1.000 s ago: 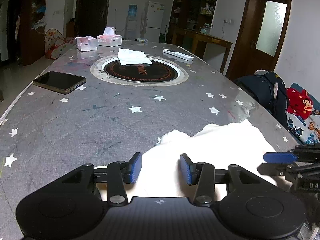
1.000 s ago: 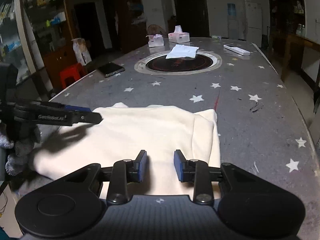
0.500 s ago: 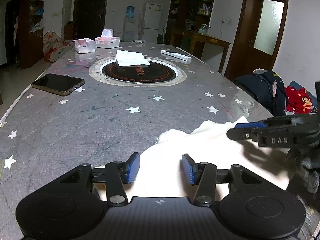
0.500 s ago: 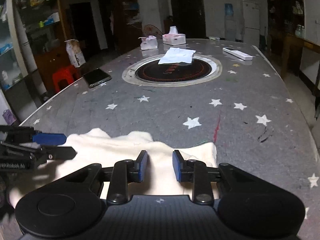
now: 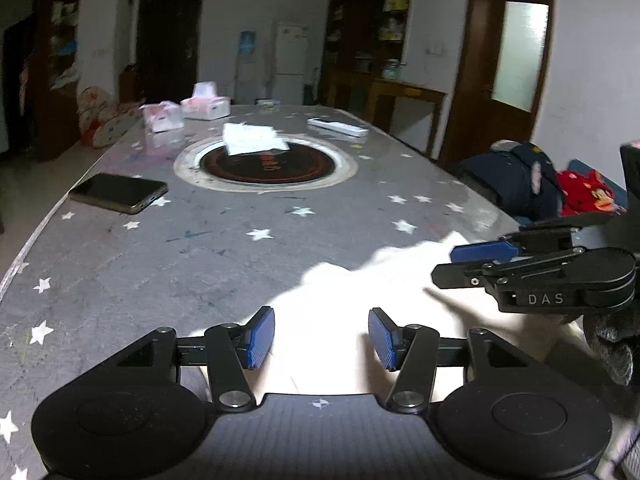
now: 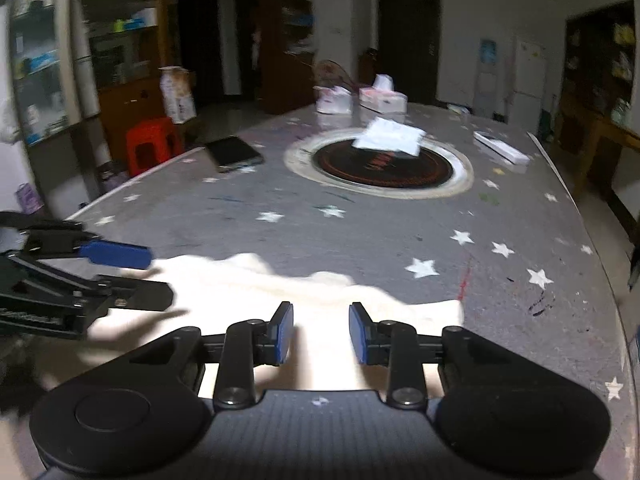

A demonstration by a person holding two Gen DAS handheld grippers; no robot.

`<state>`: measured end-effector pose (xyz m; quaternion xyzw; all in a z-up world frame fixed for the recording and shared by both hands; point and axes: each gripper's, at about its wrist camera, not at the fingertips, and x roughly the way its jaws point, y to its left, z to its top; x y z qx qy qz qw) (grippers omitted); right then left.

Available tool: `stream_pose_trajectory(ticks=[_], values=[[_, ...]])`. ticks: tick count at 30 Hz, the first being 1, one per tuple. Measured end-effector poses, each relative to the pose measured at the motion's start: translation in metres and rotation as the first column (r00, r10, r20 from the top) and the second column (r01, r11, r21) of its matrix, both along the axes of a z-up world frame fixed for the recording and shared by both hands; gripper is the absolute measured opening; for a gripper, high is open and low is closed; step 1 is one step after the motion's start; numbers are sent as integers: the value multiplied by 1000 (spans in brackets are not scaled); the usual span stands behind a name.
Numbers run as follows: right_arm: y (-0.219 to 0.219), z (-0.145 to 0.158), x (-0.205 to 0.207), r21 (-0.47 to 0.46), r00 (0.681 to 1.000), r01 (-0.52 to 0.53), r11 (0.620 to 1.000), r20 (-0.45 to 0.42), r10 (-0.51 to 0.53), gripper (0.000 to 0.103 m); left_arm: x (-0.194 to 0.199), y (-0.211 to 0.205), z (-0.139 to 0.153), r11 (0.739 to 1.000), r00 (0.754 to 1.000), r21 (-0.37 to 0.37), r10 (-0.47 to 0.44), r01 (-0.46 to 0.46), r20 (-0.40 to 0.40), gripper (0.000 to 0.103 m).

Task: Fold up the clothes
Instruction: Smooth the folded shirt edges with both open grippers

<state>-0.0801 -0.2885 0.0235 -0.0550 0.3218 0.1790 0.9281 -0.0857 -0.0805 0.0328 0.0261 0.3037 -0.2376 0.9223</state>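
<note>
A cream-white folded garment [image 5: 360, 300] lies on the near edge of the grey star-patterned table [image 5: 200, 256]; it also shows in the right wrist view [image 6: 280, 292]. My left gripper [image 5: 321, 338] is open and empty, just above the garment's left part. My right gripper [image 6: 320, 334] is open and empty, over the garment's right part. The right gripper also shows at the right of the left wrist view [image 5: 460, 264], and the left gripper at the left of the right wrist view [image 6: 156, 276].
A round black hotplate [image 5: 266, 162] with a white cloth [image 5: 252, 140] sits mid-table. A phone [image 5: 118, 193] lies at the left, tissue boxes [image 5: 206, 104] and a remote [image 5: 338, 127] at the back. Dark and red clothes [image 5: 552, 188] lie beside the table's right edge.
Both grippers have swung inward toward each other over the garment. The right gripper's jaws have opened a little wider. The garment looks more bunched.
</note>
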Motion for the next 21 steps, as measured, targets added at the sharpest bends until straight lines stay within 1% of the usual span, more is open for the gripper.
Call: stream_pose_trajectory(ticks=[4,7,9,10,11,13,15,18,21], values=[[12,6,-33,-18,998,-66,998,16,66,32,-31,-6,1,997,997,25,-76,75,28,53],[21,10,-57,-33,993,-115,993,28,115,32,-50,-11,1,991,991,31,-128,127,42,48],[26,4,-66,-55,993,-113,992,32,115,32,-57,-14,-1,989,988,20,-150,150,43,45],[28,0,-68,-60,993,-111,992,28,112,32,-59,-15,-3,987,986,18,-159,159,39,41],[29,-5,-70,-64,994,-108,992,25,109,32,-59,-17,-7,987,987,22,-157,157,27,39],[32,-9,-74,-74,994,-105,992,28,108,33,-56,-18,-15,989,990,29,-143,143,-4,39],[33,-10,-78,-88,993,-107,990,43,111,33,-57,-16,-16,990,990,26,-140,140,0,39],[25,-1,-82,-72,994,-93,993,49,96,33,-58,-11,-13,992,992,13,-126,126,3,40],[11,-6,-80,-43,999,-44,998,24,45,34,-58,-4,-16,995,995,-7,-99,99,-8,41]])
